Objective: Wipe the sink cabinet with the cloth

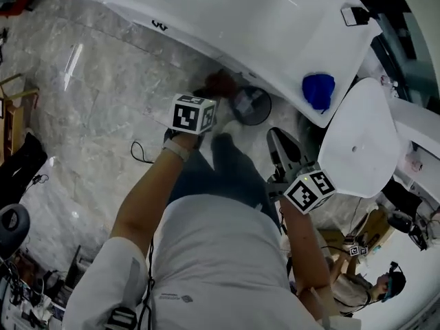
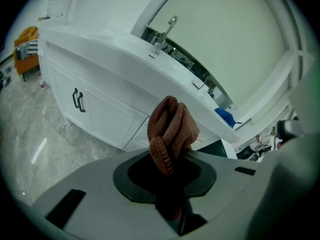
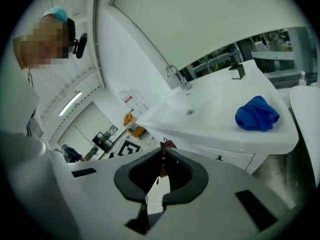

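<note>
The white sink cabinet (image 2: 102,115) with dark door handles stands under a white basin top (image 1: 227,26). My left gripper (image 1: 214,93) is shut on a bunched brown cloth (image 2: 170,129), held just in front of the cabinet's doors and below the counter edge; whether cloth and door touch I cannot tell. The cloth (image 1: 221,82) hides the left fingertips. My right gripper (image 1: 278,144) hangs lower and to the right, jaws together with nothing between them. In the right gripper view (image 3: 162,151) the cabinet corner (image 3: 225,159) shows beyond the jaws.
A blue cloth (image 1: 318,90) lies on the counter's right end. A black bin (image 1: 253,106) stands on the marble floor by the cabinet. A white toilet (image 1: 361,139) is close on the right. Another person (image 1: 368,289) is at the lower right.
</note>
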The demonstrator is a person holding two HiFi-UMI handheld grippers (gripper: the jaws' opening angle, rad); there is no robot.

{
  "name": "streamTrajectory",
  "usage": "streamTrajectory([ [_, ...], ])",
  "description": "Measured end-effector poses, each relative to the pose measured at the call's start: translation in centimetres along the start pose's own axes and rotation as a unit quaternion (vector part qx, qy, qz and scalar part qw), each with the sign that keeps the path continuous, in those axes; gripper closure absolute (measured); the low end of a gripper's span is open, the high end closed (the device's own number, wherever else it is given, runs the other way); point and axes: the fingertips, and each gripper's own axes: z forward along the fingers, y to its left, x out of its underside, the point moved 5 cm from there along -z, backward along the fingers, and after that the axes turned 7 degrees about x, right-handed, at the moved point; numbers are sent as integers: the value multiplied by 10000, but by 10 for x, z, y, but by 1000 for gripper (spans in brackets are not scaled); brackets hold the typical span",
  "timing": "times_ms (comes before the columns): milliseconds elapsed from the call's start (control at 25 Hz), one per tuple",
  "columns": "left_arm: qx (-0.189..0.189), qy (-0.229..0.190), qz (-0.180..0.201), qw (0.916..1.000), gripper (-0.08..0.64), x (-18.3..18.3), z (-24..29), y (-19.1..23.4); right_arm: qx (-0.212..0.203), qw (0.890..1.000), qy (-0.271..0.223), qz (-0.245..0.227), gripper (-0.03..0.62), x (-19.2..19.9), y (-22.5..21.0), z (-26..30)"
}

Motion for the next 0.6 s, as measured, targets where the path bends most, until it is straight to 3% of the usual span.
streamTrajectory([
  [360,-157,-194,-412,9988,477,14,73,58,-96,9990,426,137,560,37,-23,63],
  [600,75,-345,-436,9984,477,12,115,71,-82,9984,510,213,560,55,-42,87],
])
